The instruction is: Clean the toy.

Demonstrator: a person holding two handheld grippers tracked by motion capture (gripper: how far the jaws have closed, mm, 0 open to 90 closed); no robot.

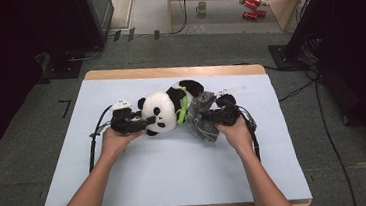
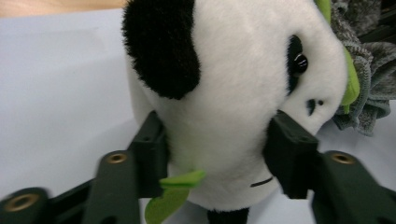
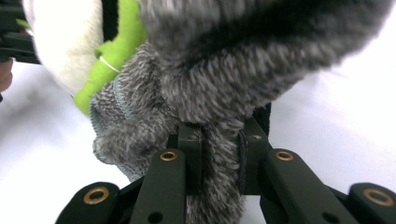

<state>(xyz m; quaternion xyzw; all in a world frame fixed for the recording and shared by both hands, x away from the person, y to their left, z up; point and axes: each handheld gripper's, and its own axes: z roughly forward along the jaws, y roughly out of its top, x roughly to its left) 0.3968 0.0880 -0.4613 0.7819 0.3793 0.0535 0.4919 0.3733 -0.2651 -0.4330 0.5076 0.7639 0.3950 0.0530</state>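
Pale desk [image 1: 176, 169] underneath; my left tongs [image 2: 219, 154] clamp panda head [image 2: 233, 79] to steady it, right tongs [image 3: 219, 158] pinch grey garment [image 3: 224, 88] between them for pulling.

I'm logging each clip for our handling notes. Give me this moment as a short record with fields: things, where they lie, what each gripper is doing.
thing in hand: panda plush, lying on the light blue table cover
second thing: grey fuzzy cloth, beside the panda's body
panda detail: green collar at the neck
left gripper: jaws on either side of the panda's head, pads against the fur
right gripper: shut on a fold of the grey fuzzy cloth
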